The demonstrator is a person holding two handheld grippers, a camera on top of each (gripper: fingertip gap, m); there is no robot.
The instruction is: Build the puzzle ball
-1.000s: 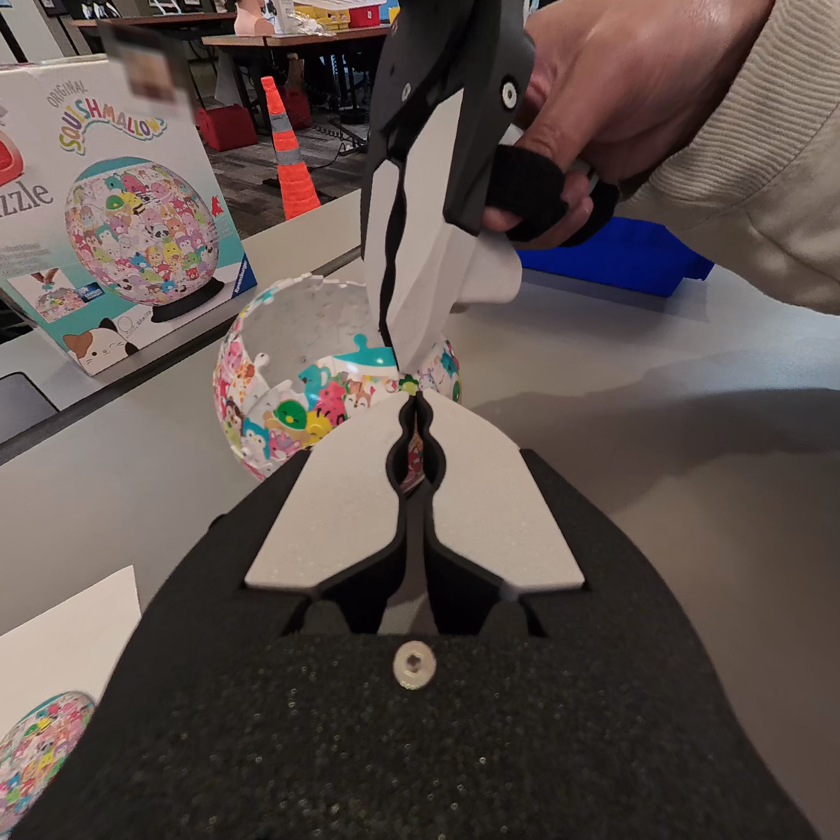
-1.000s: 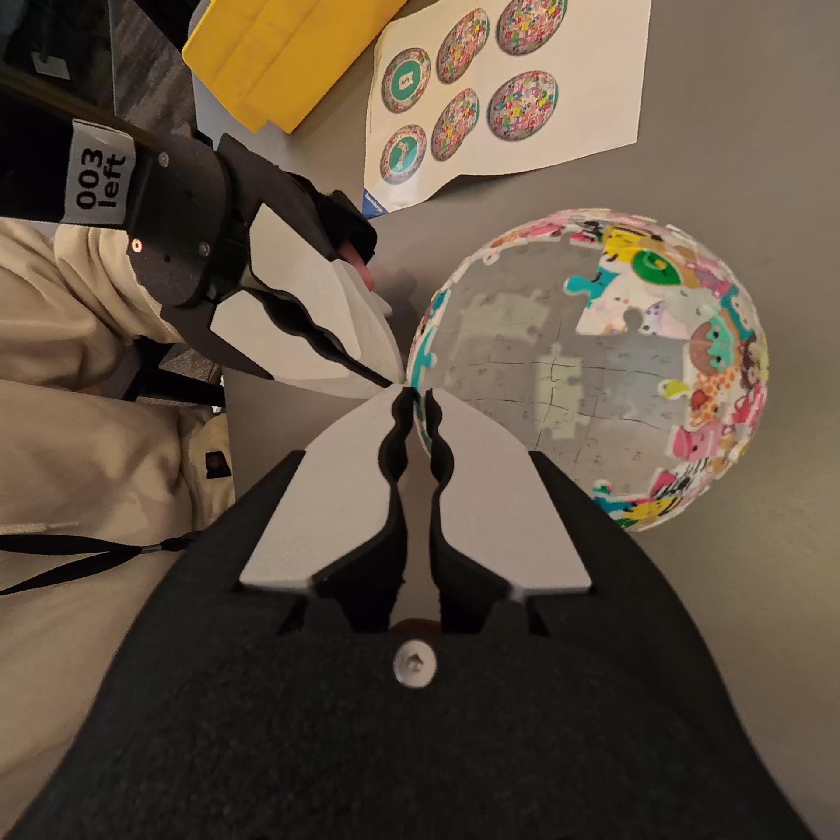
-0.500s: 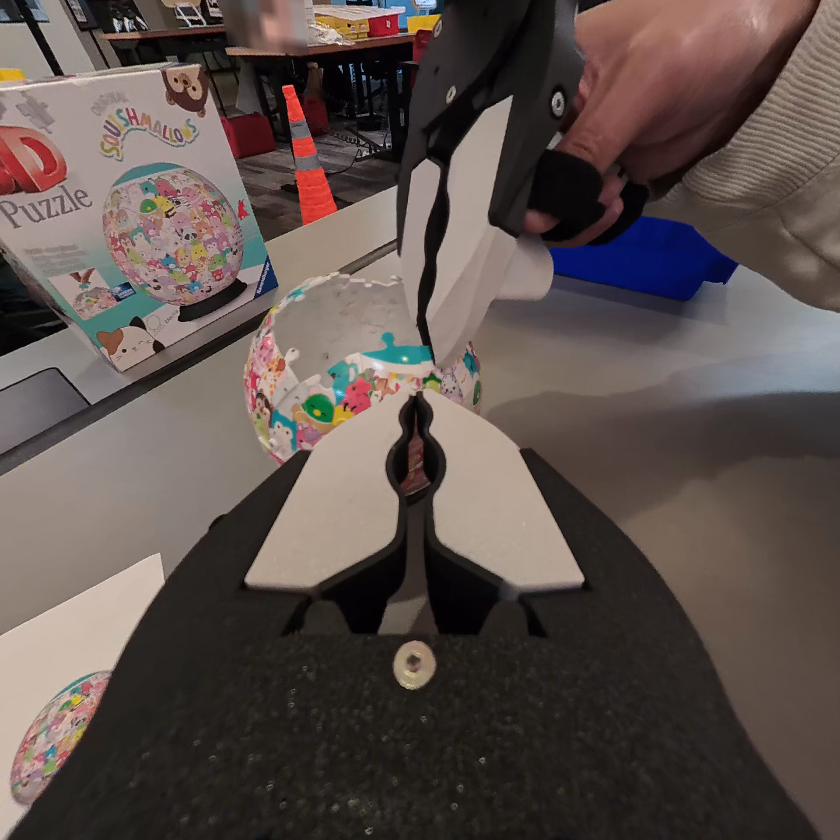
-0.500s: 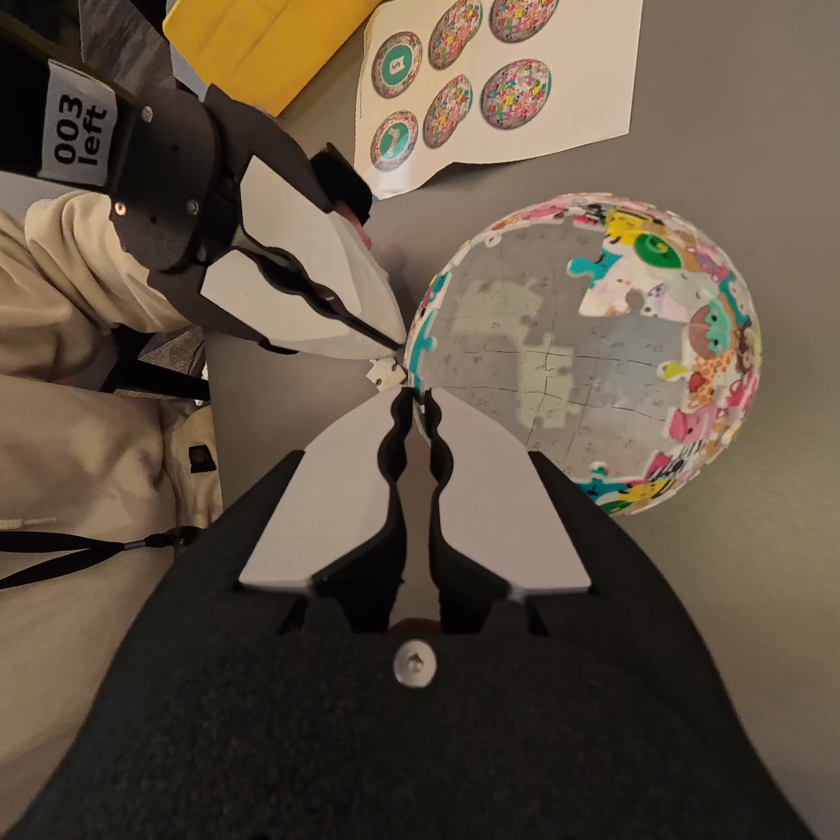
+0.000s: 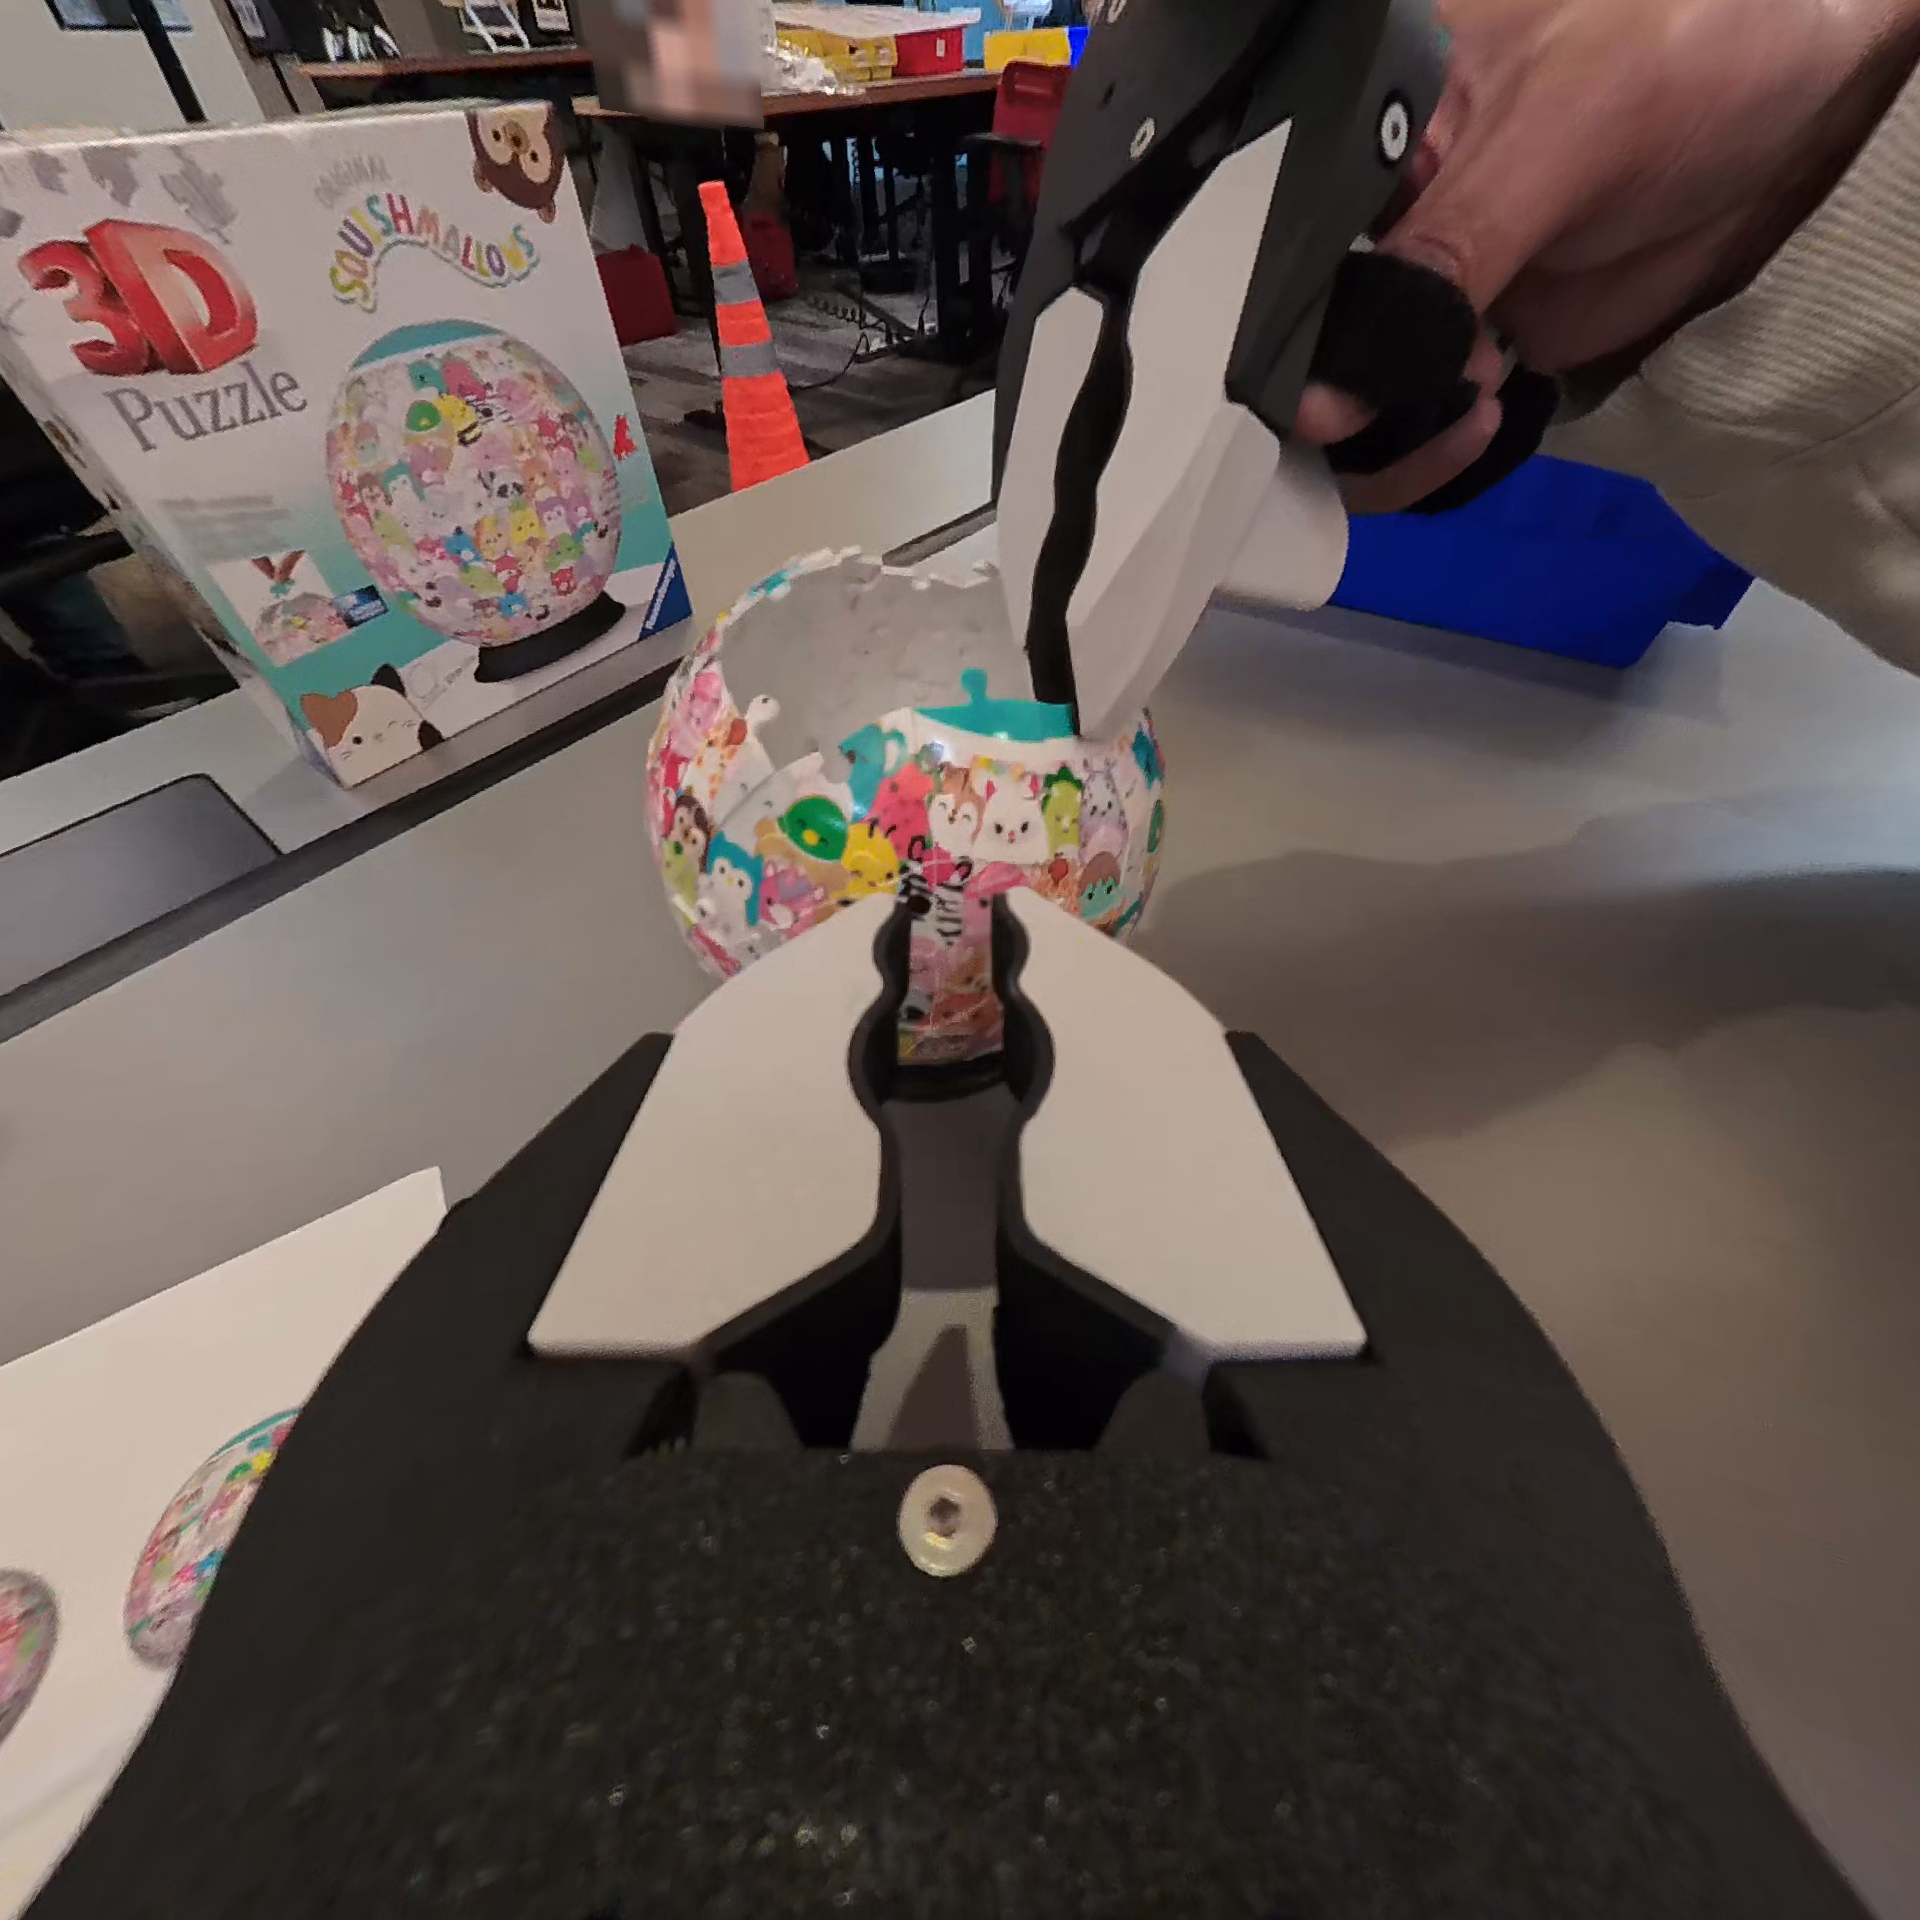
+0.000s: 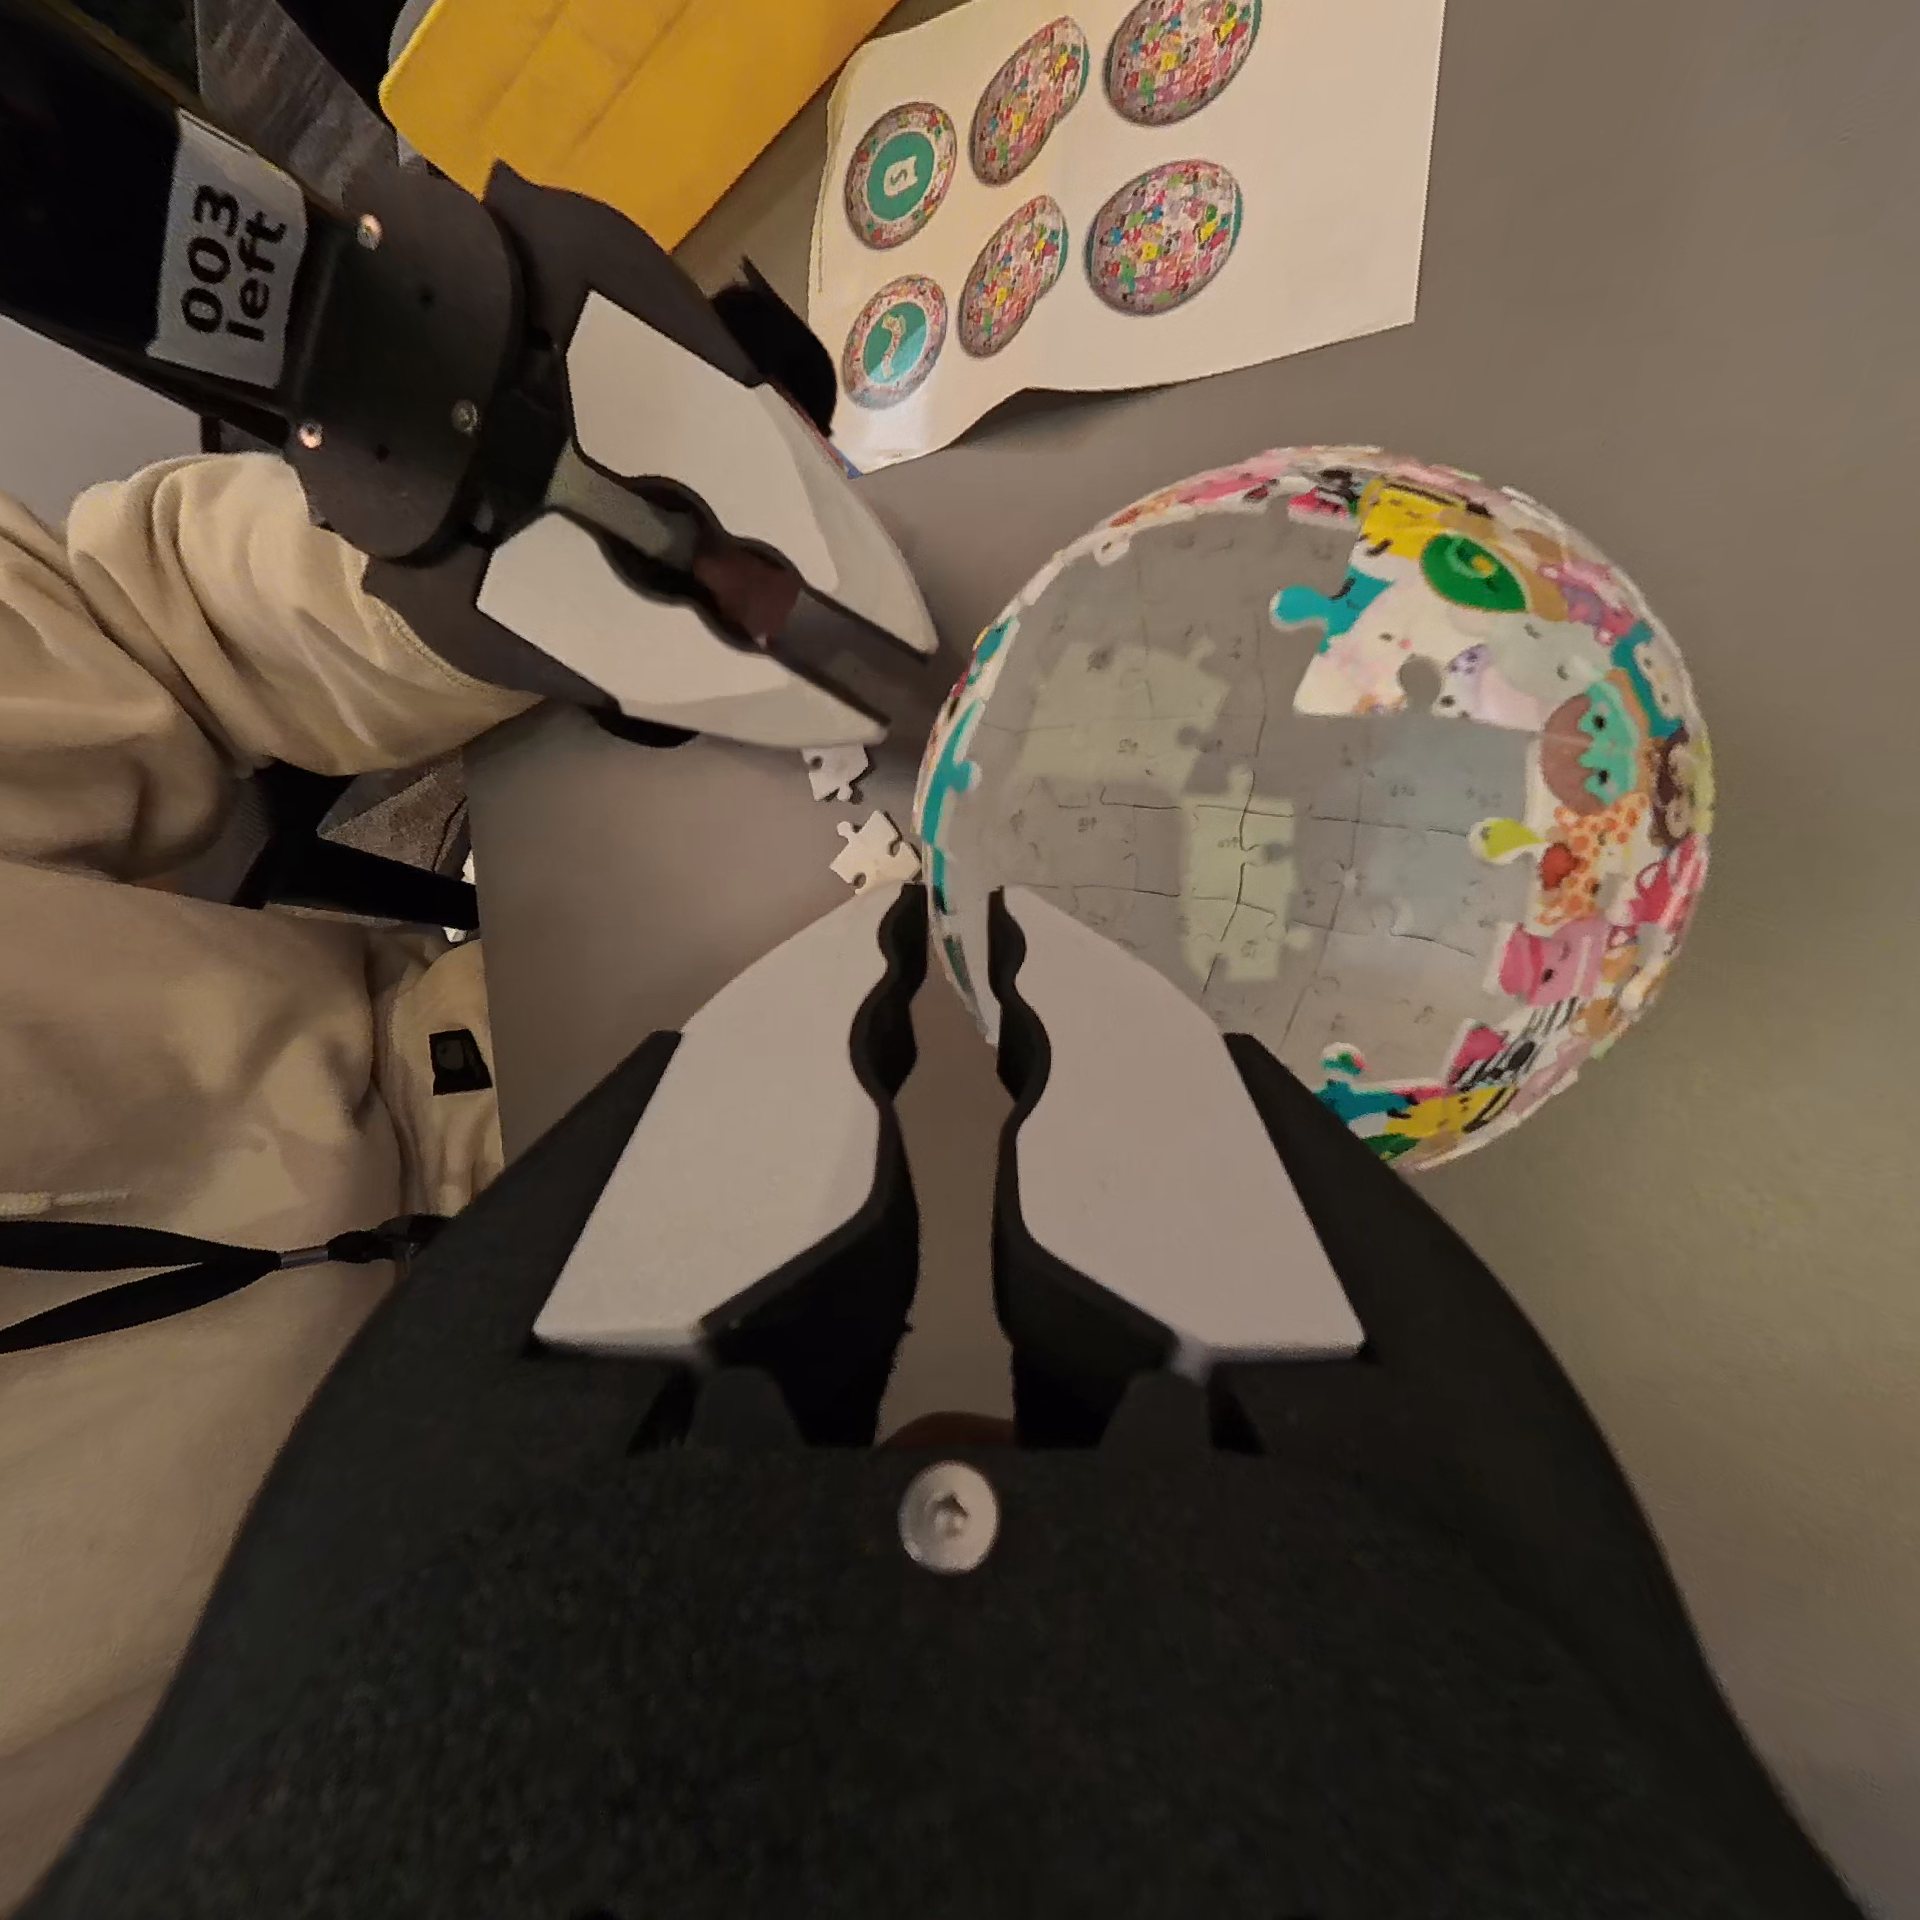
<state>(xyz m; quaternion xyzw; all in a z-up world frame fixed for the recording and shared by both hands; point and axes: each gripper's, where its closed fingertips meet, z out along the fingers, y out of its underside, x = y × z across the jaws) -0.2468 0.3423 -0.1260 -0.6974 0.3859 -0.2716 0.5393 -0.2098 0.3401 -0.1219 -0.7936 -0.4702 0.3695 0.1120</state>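
The puzzle ball (image 5: 904, 821) is a part-built, colourful shell with an open top, resting on the grey table (image 5: 1455, 1039). From above, in the right wrist view, its grey inside (image 6: 1351, 831) shows. My right gripper (image 6: 956, 904) comes down from above (image 5: 1065, 707) and is shut on the ball's near rim at a teal piece. My left gripper (image 5: 951, 914) is a little open and empty, just short of the ball's side (image 6: 902, 691). Two loose white pieces (image 6: 878, 847) lie on the table between the left gripper's tips and the ball.
The puzzle box (image 5: 343, 416) stands at the back left. A printed sheet with ball pictures (image 6: 1122, 208) lies beside the ball, a yellow folder (image 6: 603, 104) beyond it. A blue bin (image 5: 1538, 561) sits behind my right hand. An orange cone (image 5: 753, 364) stands on the floor. The yellow folder (image 6: 603, 104) lies around 30 cm away from my left fingertips.
My left gripper has opened slightly and drawn back from the ball's rim. Loose white pieces now show on the table below its tips. The right gripper stays on the rim.
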